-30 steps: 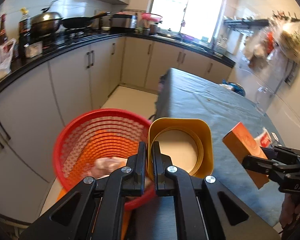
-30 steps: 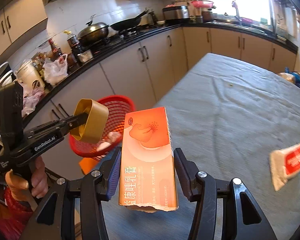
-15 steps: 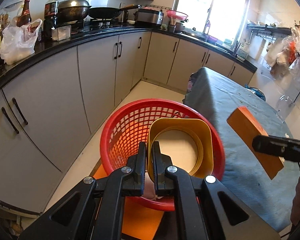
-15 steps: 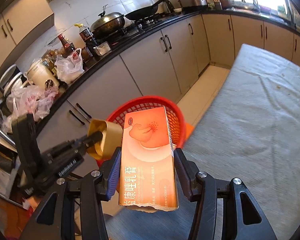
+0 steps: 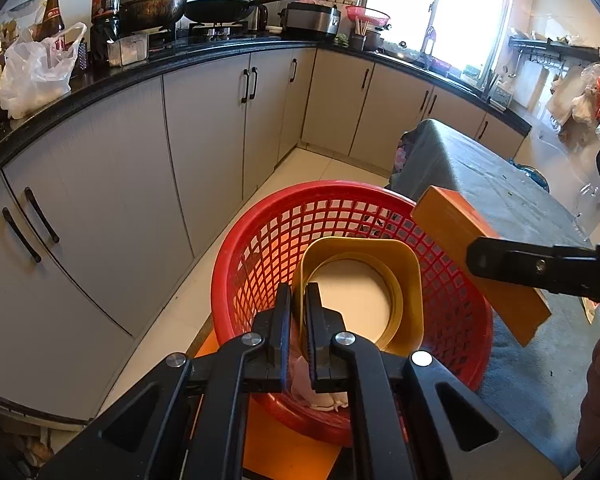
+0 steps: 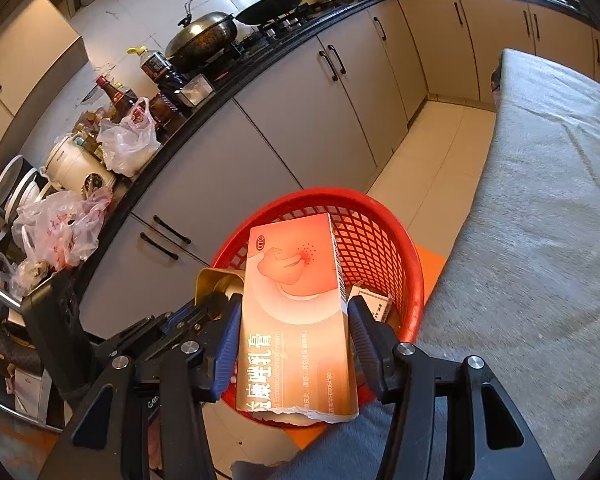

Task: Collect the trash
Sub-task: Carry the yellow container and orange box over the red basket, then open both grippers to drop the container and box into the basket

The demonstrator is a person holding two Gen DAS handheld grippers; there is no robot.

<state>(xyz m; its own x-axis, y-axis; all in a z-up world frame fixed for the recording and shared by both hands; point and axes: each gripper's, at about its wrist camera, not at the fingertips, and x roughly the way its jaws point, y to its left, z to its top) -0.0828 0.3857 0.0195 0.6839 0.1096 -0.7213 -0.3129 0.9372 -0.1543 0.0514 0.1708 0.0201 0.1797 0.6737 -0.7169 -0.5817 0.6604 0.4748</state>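
Note:
A red mesh basket [image 5: 260,248] [image 6: 376,240] stands on the floor beside the table. My left gripper [image 5: 299,320] is shut on the wall of a yellow paper cup [image 5: 404,276], which hangs over the basket's mouth. The cup [image 6: 216,280] shows again in the right wrist view, left of the box. My right gripper [image 6: 294,320] is shut on an orange medicine box [image 6: 296,308] with a torn near end, held above the basket. That box [image 5: 452,224] hangs over the basket's right rim in the left wrist view. Crumpled tissue [image 5: 320,392] and a small white carton [image 6: 374,306] lie inside the basket.
Grey kitchen cabinets [image 5: 204,140] under a black counter [image 5: 100,84] with bottles, bags and pans run along the left. The table with a grey cloth [image 6: 540,220] lies to the right. An orange mat [image 5: 284,452] sits under the basket.
Both grippers have swung from over the table to above the basket, lower now. The cup and the box, still gripped, now hang over the basket's mouth.

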